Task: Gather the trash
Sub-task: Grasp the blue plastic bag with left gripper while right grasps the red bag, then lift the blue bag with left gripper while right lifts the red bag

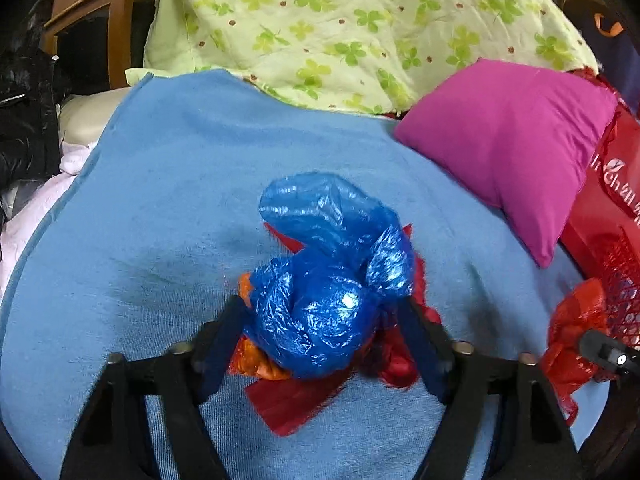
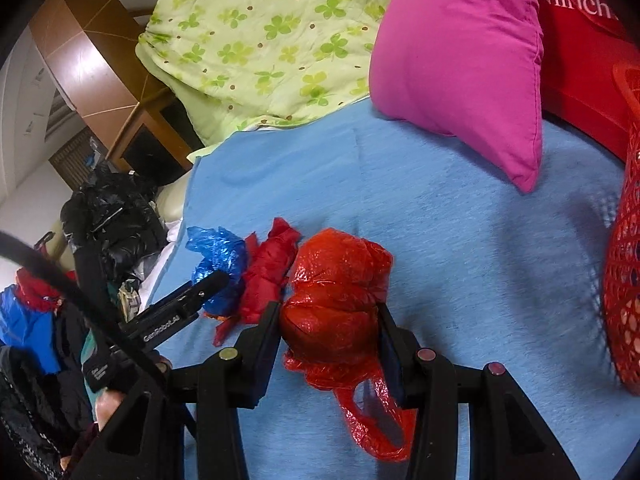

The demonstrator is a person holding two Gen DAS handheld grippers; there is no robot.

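Near the blue blanket's (image 1: 168, 184) front edge, the left tool (image 1: 322, 312) pinches the blue bag (image 1: 324, 280) and the right tool (image 2: 330, 312) clamps the red bag (image 2: 336, 280), evidently bound for the red basket (image 2: 628, 264) at the blanket's right edge.

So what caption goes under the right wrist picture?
Right gripper squeezing a crumpled red plastic bag on the blue blanket.

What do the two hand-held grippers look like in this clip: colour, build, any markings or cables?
Both are matte black plastic. The left hand-held gripper and right hand-held gripper each have two flat fingers on triangular braced frames with round metal studs. In the right wrist view, the left one shows white lettering, and a black cable crosses it.
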